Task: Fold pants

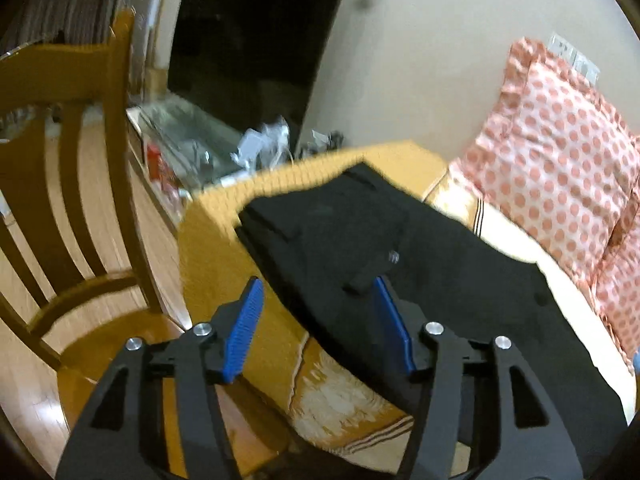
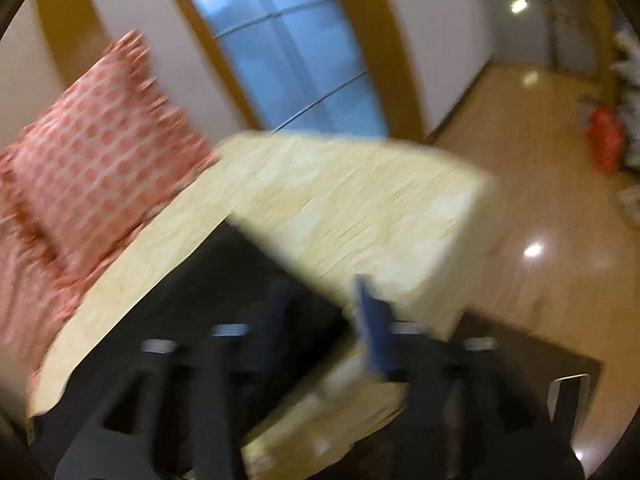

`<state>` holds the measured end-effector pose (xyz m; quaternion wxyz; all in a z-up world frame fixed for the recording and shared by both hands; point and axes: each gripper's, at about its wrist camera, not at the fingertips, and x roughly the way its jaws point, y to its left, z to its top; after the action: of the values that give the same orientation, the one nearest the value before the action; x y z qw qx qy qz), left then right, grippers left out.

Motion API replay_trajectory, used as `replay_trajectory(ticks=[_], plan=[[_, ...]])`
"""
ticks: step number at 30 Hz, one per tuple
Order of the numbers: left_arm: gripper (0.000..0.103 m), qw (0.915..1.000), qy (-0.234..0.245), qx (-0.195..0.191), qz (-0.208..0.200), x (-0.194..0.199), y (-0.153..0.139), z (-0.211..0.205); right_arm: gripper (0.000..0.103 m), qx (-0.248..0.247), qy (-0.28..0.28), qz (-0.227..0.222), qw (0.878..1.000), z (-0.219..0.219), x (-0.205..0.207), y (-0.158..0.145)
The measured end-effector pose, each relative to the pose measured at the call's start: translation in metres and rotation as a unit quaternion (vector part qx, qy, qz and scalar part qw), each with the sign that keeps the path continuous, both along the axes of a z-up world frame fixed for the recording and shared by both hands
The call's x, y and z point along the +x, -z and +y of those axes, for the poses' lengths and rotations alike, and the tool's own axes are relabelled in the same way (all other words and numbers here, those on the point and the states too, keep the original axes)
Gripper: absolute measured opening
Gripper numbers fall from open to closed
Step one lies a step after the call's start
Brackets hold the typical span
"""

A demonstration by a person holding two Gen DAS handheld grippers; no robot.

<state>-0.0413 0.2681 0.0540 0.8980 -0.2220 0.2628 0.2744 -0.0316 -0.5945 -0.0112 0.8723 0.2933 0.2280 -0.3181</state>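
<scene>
Black pants spread flat across yellow bed, waistband toward far corner, ready for folding; left gripper jaws spread, straddling near hem; right gripper blurred, jaws apparently spread, empty.

Left gripper and right gripper jaws spread.
</scene>
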Motion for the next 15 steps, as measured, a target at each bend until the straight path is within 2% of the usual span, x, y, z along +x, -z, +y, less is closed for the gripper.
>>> replay_trajectory(ticks=[1,2,4,8,10,13,15], plan=[[0.061,0.9999,0.007,0.014,-0.006,-0.001,-0.006,-0.007,0.071,-0.012,-0.001,-0.002,1.0,0.0,-0.002,-0.003],[0.068,0.9995,0.016,0.025,-0.009,0.001,-0.01,-0.014,0.071,-0.02,-0.014,-0.005,1.0,0.002,-0.002,-0.006],[0.075,0.9964,0.06,0.059,-0.012,0.011,-0.018,-0.041,0.064,-0.034,-0.053,-0.011,0.998,0.009,0.002,-0.009],[0.078,0.9829,0.166,0.08,-0.004,0.041,-0.016,-0.09,0.063,-0.062,-0.123,-0.018,0.99,0.03,0.023,-0.017],[0.079,0.9727,0.214,0.09,0.004,0.057,-0.01,-0.116,0.056,-0.073,-0.154,-0.017,0.985,0.039,0.043,-0.022],[0.083,0.9615,0.257,0.096,0.016,0.069,0.0,-0.143,0.055,-0.084,-0.241,-0.03,0.966,0.054,0.076,-0.028],[0.084,0.9579,0.271,0.092,0.024,0.072,0.008,-0.153,0.055,-0.065,-0.292,-0.002,0.954,0.064,0.1,-0.023]])
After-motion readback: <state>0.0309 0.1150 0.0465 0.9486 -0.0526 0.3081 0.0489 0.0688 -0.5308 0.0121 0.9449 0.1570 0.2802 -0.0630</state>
